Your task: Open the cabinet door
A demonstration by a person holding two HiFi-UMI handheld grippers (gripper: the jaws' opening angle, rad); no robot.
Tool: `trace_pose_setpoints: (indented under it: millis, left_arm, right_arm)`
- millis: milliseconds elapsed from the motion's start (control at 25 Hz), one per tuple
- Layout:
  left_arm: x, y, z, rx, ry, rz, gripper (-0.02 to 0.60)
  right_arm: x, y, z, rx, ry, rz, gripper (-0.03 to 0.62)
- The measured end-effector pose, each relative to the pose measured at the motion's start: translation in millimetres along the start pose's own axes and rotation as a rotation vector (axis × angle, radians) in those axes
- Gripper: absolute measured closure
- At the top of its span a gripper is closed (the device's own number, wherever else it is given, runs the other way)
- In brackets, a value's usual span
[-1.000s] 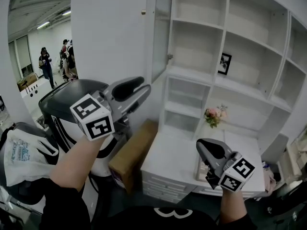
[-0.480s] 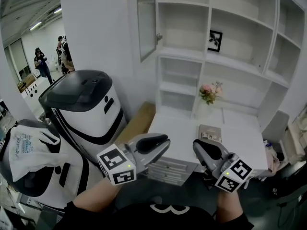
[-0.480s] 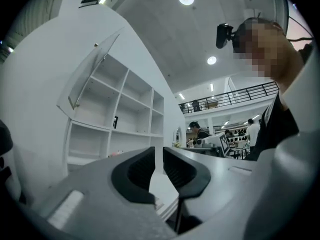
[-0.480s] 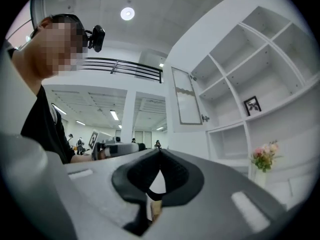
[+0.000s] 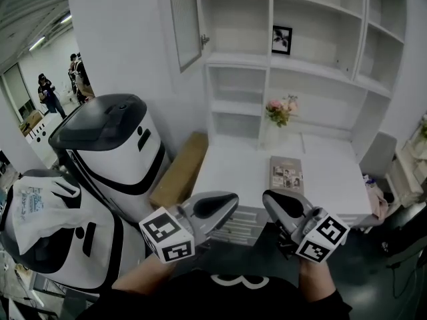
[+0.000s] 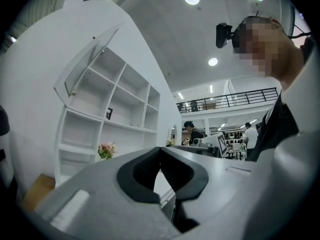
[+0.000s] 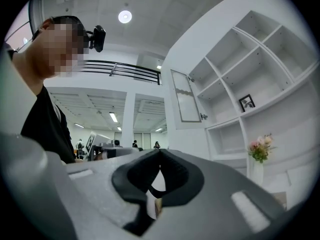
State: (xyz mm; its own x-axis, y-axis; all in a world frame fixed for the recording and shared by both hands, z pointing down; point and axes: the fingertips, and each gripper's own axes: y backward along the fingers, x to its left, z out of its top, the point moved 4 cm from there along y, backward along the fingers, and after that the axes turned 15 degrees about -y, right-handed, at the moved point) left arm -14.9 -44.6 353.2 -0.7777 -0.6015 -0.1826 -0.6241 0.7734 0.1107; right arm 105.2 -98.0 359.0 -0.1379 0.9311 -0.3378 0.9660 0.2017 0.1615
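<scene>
Low by the body, pinched shut on nothing: left tongs [image 5: 229, 200], right tongs [image 5: 269, 202]. Past the white surface [image 5: 233, 172], high at the shelf unit's [image 5: 271, 25] left, swung well out: cabinet door [image 5: 183, 22]. Judged done; nothing left to pull.

No word or number can be read. The white bag [image 5: 30, 209] at the near left carries blurred blue print. The booklet [image 5: 286, 174] on the desk [image 5: 233, 172] shows illegible lettering. The left gripper [image 5: 233, 198] and right gripper [image 5: 267, 197] bear only black-and-white square markers.
</scene>
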Motion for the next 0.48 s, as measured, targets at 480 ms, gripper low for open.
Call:
trace_pose_setpoints:
  millis: [480]
  left_arm:
    - [0.7,-12.4,16.7,-0.016,-0.083,-0.048,0.572]
  right_arm:
    - [-1.4,1.6,-1.2,0.012,0.02,-0.027,0.592]
